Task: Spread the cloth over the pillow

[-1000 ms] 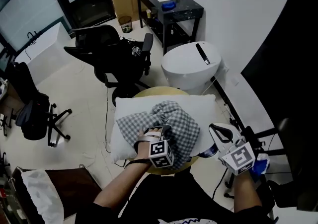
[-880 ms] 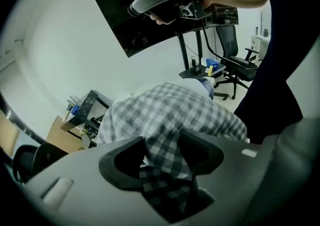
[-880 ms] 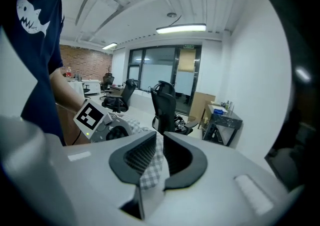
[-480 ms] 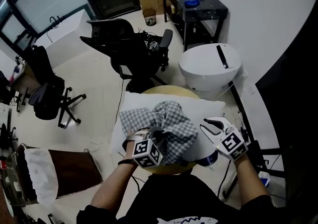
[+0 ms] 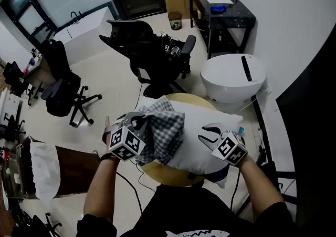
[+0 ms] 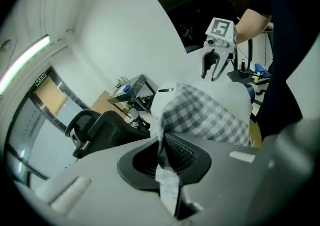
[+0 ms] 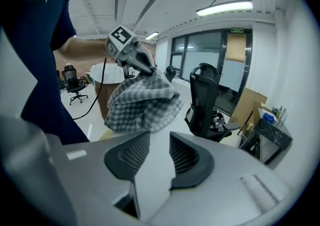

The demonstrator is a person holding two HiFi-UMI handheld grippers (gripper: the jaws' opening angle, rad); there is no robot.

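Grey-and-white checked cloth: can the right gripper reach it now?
Probably yes. The right gripper, jaws just opening and empty, hovers over the bare white pillow beside the checked cloth; nothing lies between. The left gripper pinches the cloth's other side.

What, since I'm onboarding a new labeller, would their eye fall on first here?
The checked cloth, bunched on the left part of the white pillow and pinched in the shut left gripper, stands out first. At the pillow's right end the right gripper has just been opening its jaws, no cloth between them.
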